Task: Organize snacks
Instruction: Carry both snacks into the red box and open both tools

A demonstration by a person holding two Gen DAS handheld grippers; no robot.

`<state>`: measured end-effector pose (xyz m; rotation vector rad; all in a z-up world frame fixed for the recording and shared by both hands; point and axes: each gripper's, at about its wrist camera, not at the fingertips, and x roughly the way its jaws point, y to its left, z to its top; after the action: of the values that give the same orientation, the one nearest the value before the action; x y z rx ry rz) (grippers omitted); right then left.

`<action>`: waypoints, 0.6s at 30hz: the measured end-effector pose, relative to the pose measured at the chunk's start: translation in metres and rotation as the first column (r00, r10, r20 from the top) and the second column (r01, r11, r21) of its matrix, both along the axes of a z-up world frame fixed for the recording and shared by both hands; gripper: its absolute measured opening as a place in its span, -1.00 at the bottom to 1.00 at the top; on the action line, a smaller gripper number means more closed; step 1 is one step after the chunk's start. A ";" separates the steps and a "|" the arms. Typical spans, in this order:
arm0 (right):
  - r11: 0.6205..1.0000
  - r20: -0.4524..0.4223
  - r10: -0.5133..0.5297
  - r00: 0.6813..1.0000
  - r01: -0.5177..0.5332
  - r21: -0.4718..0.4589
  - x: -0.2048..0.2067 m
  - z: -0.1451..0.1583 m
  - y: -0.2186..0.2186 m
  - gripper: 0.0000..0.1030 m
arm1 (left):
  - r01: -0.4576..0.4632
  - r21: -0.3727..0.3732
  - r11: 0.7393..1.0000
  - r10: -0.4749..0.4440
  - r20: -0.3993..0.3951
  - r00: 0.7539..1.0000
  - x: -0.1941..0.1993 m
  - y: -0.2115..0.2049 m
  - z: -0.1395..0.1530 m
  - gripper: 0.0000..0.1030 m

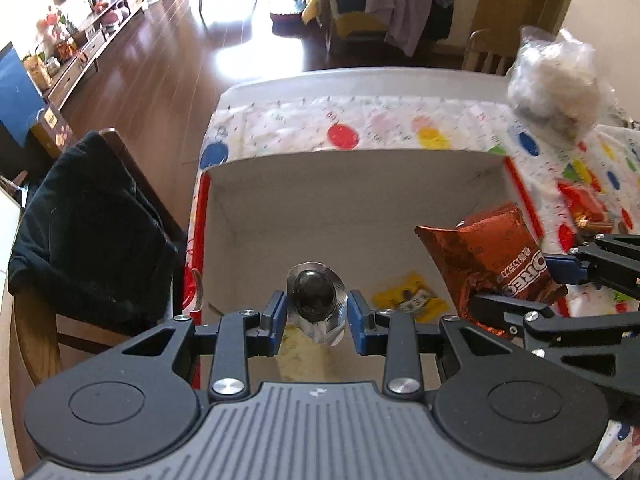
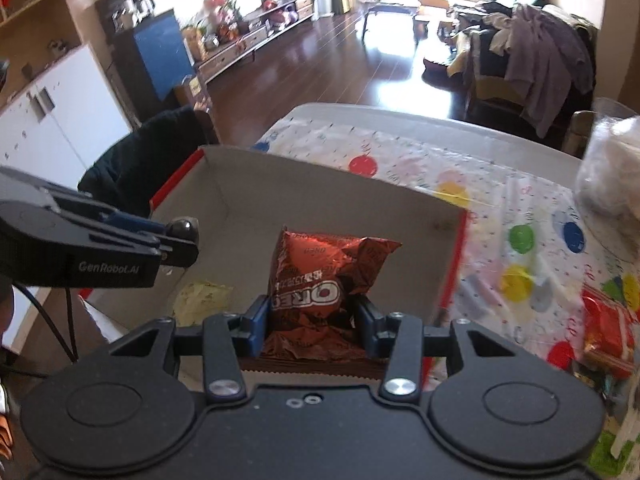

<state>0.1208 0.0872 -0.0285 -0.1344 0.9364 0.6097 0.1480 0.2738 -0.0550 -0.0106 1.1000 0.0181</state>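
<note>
An open cardboard box (image 1: 304,200) with red edges sits on the dotted tablecloth; it also shows in the right wrist view (image 2: 320,196). My left gripper (image 1: 317,308) holds a dark egg-shaped snack in a clear wrapper (image 1: 314,296) between its blue pads, above the box. My right gripper (image 2: 311,320) is shut on a red-brown Oreo packet (image 2: 320,280), held over the box; the packet also shows in the left wrist view (image 1: 488,256). A yellow packet (image 1: 408,300) lies on the box floor, and shows in the right wrist view (image 2: 202,300) too.
A clear bag of white stuff (image 1: 560,80) stands at the table's far right. Red snack packets (image 2: 608,332) lie on the cloth right of the box. A chair with a black garment (image 1: 92,232) stands left of the table.
</note>
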 end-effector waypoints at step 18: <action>0.993 -0.071 0.038 0.997 -0.046 -0.105 0.005 -0.039 0.025 -0.13 | 0.101 0.062 0.993 -0.096 -0.086 0.992 0.019 -0.019 -0.029 -0.36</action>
<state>0.1260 0.1119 -0.0670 -0.2303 1.0353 0.6063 0.1672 0.2545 -0.0843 0.1047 1.1812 -0.0339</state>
